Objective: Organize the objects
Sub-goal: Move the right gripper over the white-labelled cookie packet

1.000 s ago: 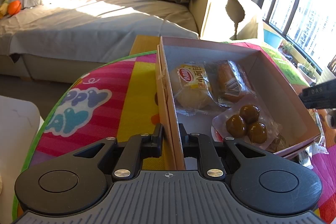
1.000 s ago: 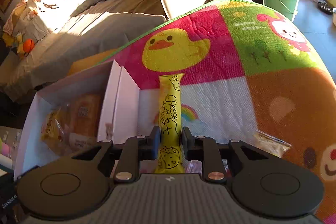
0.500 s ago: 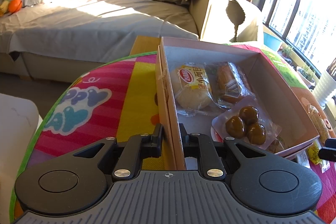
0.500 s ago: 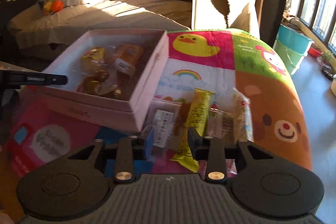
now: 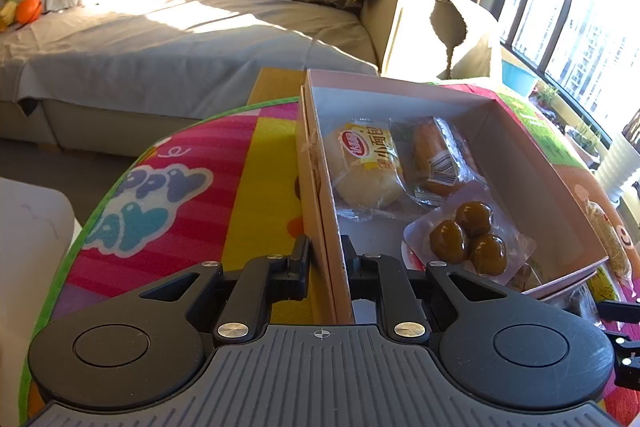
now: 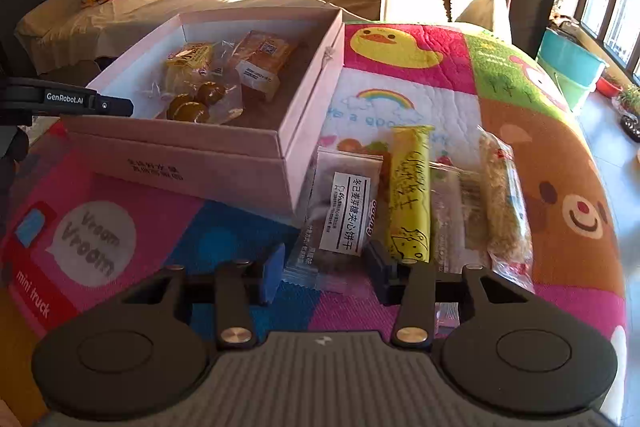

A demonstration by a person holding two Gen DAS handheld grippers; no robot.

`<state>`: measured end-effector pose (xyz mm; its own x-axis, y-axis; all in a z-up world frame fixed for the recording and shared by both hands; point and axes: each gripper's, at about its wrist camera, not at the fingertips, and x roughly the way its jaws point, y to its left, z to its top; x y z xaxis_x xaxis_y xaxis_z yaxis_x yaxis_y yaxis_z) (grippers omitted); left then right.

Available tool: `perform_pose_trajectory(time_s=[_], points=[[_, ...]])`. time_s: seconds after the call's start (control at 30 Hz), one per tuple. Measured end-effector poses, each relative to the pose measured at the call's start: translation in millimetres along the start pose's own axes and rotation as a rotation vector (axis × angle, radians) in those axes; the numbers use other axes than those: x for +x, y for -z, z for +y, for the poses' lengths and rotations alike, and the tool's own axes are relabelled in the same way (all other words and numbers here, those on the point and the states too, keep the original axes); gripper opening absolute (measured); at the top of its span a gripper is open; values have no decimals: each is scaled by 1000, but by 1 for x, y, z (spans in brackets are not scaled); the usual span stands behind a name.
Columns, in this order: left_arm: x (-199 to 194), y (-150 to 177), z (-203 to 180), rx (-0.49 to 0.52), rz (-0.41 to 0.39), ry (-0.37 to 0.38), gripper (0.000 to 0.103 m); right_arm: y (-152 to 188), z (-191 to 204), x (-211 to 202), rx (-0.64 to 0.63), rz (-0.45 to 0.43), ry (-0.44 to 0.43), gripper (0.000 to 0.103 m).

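Note:
My left gripper (image 5: 326,263) is shut on the near left wall of the open pink box (image 5: 320,187). Inside the box lie a wrapped bun (image 5: 368,167), an orange cake packet (image 5: 436,159) and a packet of three brown balls (image 5: 468,239). My right gripper (image 6: 325,275) hovers low beside the box (image 6: 180,147), its jaws opening. The near end of a clear biscuit packet with a white label (image 6: 348,211) lies between its fingers, and the pads do not press it. A yellow cheese stick (image 6: 410,195) rests flat just right of it.
A clear packet (image 6: 460,203) and a crumbly bar packet (image 6: 504,203) lie right of the stick on the colourful mat (image 6: 400,99). A covered sofa (image 5: 180,47) and a cardboard box (image 5: 420,27) stand behind the table. A teal bucket (image 6: 568,67) is on the floor at right.
My right gripper was shut on the yellow cheese stick; it has let go and drawn back, and its jaws now stand apart over the biscuit packet. The left gripper has not moved.

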<state>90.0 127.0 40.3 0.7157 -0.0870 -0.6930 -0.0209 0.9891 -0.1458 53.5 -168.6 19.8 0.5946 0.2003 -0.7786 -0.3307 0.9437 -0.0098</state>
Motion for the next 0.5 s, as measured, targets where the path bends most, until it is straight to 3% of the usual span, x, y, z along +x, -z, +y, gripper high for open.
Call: perform_pose_trajectory(time_s=[0.07, 0.17, 0.4, 0.5], points=[[0, 0, 0, -1, 0, -1, 17, 9, -5, -10, 9, 14, 22, 31], [1, -1, -2, 7, 1, -12, 17, 24, -12, -22, 35, 41, 29, 30], [1, -1, -3, 5, 1, -10, 16, 22, -5, -32, 20, -32, 3, 33], [1, -1, -3, 2, 2, -10, 16, 6, 1, -20, -26, -67, 10, 41]])
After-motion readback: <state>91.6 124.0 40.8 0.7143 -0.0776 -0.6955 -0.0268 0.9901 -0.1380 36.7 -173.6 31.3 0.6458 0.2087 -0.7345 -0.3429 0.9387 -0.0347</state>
